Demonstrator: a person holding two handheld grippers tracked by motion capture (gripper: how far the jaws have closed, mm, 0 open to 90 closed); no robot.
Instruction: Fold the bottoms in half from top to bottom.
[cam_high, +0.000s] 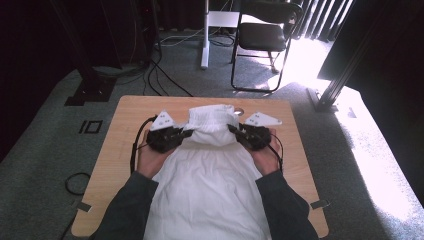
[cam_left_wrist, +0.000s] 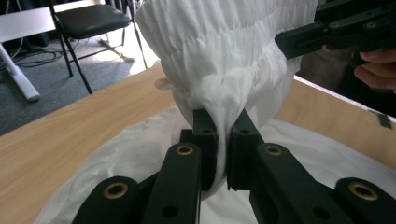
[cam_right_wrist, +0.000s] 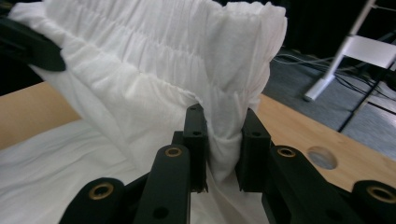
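We found the garment (cam_high: 207, 175) spread on the table (cam_high: 125, 120), its far end raised between the left gripper (cam_high: 186, 133) and right gripper (cam_high: 232, 128). A chair (cam_high: 262, 35) stood behind the table, cables (cam_high: 160, 75) to its left.

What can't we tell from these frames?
- Garment near end: cut off by the high view's bottom edge, flanked by the sleeves.
- What garment it is: folds hide its shape.
- Left gripper and right gripper pads: bunched cloth covers them.
- Table hole: blurred in the right gripper view.
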